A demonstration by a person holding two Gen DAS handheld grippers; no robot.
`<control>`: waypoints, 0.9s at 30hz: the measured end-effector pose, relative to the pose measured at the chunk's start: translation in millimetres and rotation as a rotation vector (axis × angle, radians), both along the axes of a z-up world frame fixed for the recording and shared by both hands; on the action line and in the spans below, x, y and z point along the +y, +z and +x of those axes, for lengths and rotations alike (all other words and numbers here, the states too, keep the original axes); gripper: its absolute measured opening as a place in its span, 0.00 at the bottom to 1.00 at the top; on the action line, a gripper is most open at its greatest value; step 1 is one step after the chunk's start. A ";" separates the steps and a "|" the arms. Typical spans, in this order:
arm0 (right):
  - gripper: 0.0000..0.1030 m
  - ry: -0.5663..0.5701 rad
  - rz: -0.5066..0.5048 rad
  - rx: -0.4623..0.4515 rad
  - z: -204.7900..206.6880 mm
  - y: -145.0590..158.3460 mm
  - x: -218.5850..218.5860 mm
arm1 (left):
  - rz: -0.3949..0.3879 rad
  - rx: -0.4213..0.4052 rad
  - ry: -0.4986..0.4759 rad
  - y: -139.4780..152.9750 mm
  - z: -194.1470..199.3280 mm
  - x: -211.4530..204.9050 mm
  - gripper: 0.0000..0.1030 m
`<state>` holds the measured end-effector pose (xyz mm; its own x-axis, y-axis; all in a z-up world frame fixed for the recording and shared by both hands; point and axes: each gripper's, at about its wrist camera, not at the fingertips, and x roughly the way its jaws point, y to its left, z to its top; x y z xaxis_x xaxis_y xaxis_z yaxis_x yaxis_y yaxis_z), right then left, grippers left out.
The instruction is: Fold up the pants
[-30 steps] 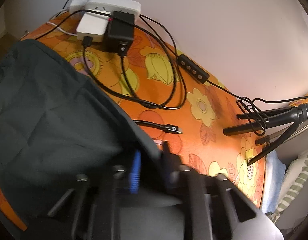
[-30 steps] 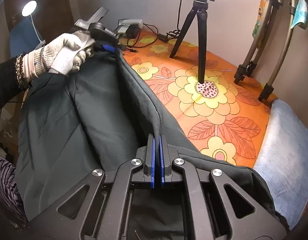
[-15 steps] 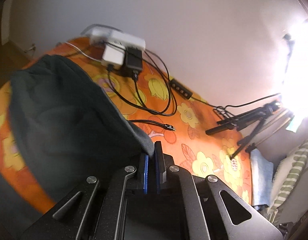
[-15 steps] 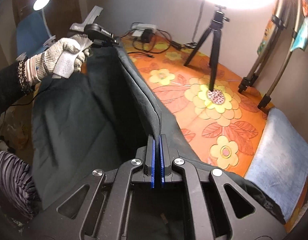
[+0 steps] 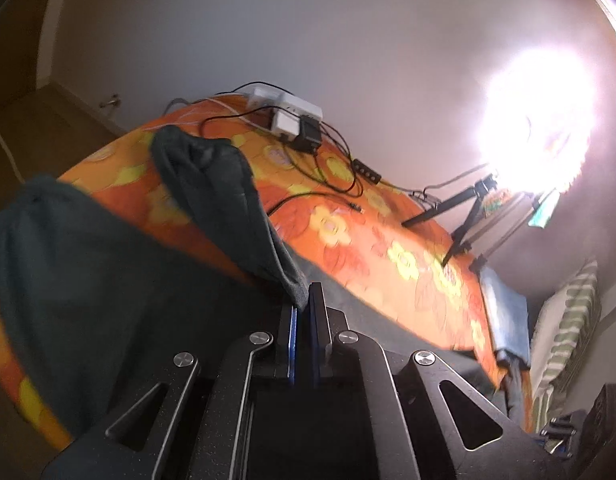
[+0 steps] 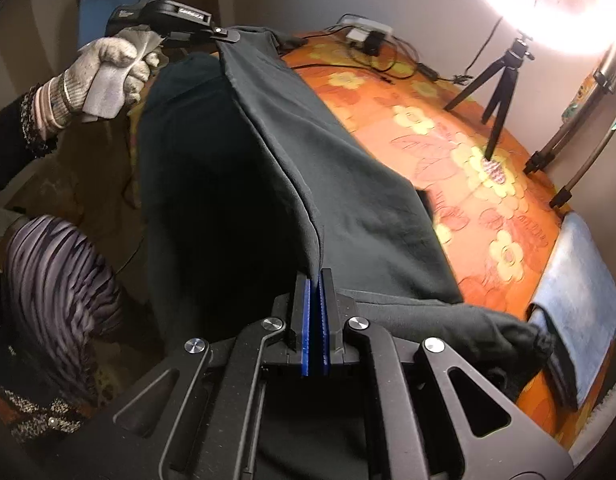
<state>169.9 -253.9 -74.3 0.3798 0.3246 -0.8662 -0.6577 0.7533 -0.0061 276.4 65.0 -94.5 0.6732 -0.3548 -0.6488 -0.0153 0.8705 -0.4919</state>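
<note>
Both your grippers, left (image 5: 303, 300) and right (image 6: 319, 276), have fingers clamped tight on the dark pants (image 6: 340, 168), lifting one edge above the flowered tabletop (image 6: 460, 128).

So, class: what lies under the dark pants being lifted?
Under the pants the orange flowered cover shows at their far edge. Whatever is beneath the draped middle is hidden by cloth. Both the left tool and right tool pinch the upper edge.

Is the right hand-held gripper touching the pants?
Touching. The right wrist view shows the right hand-held gripper with its blue pads closed on the pants' edge, the dark fabric rising straight out from between them, no gap visible.
</note>
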 end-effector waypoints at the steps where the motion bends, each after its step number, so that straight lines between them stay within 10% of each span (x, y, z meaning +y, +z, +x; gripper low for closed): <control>1: 0.05 0.004 -0.004 0.005 -4.8 -0.8 1.5 | -0.001 0.003 0.001 -3.0 -8.7 3.1 0.04; 16: 0.05 0.070 -0.082 0.080 -68.1 -41.4 31.5 | 0.024 0.072 0.030 -40.3 -78.4 25.5 0.04; 27: 0.05 -0.056 -0.026 0.062 -83.1 -66.3 31.9 | 0.084 0.053 -0.268 -26.2 -65.1 -39.0 0.04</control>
<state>86.9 -222.0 -140.6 0.3419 0.2812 -0.8967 -0.6141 0.7891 0.0133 211.3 26.0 -120.7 0.5268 -0.4590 -0.7154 0.1971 0.8847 -0.4225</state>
